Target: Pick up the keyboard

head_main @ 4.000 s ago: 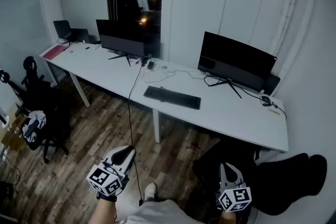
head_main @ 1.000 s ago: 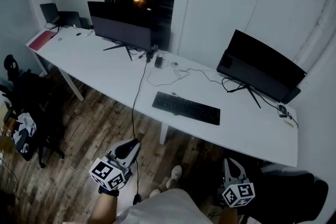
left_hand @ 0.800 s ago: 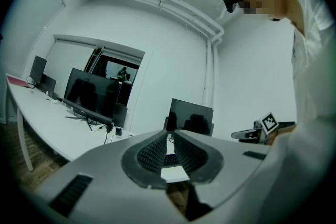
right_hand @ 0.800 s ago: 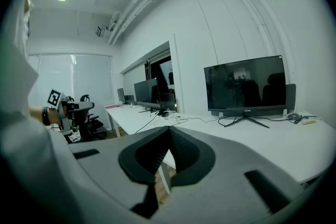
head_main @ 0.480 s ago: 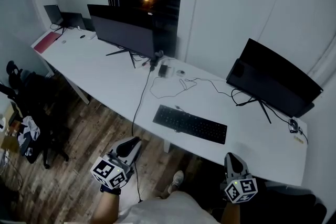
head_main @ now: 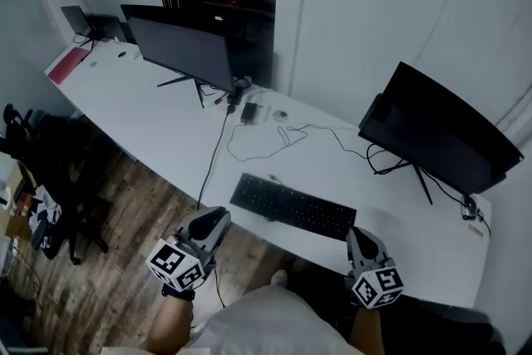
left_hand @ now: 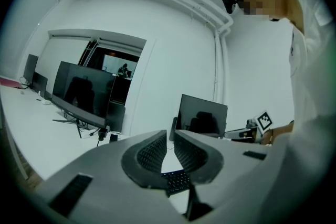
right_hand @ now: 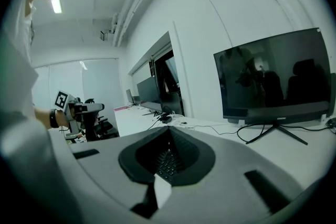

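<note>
Hovering at front edge of long white desk, both tools short of target. Flat black rectangular keyboard lies on desk near that edge, dead ahead, between the two tools. Long axis runs side to side, right end slanting slightly toward person. Jaws of left gripper pressed together, nothing held, just off keyboard's left end. Jaws of right gripper likewise together, nothing held, just beside right end; looks the nearer. Jaws need opening before either end gets pinched.
</note>
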Demonstrator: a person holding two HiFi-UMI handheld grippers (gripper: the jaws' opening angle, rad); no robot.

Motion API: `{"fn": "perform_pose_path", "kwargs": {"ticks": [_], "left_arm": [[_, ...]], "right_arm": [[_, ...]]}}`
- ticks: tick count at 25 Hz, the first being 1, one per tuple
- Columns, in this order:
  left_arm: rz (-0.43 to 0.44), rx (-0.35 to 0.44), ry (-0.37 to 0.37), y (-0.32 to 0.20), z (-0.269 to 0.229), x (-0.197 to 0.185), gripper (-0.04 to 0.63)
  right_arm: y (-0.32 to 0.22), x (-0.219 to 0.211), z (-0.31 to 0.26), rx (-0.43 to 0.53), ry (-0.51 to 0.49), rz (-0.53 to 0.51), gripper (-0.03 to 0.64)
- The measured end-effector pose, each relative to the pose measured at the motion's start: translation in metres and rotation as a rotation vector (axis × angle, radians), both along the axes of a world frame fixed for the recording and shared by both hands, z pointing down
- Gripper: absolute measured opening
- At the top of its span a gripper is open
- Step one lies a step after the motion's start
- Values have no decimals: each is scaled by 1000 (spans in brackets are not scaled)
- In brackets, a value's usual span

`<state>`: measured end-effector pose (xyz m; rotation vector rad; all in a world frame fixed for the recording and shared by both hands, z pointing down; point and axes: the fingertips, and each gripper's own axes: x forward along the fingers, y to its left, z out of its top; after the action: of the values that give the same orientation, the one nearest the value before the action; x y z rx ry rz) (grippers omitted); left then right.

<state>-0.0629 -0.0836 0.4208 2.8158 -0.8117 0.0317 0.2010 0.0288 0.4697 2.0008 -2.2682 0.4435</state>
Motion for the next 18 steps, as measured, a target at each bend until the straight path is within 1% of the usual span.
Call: {"fn": "perform_pose_path", "kwargs": {"ticks": [5,11,16,18], "left_arm": [[-1,-8,-9,-17,9,20,40],[-12,-36,-30,-31,19,44,40],[42,-55,-53,-34,53,62,40],[64,-71,-65,-34,63,68,40]], "right_arm": [[-27,-2,19,-56,-6,-124,4],[-54,1,40,-107,-14,-211,5],[-75,5,57,-134,-3,-260,6],[-84,3,63,-148,7,-285,30]]}}
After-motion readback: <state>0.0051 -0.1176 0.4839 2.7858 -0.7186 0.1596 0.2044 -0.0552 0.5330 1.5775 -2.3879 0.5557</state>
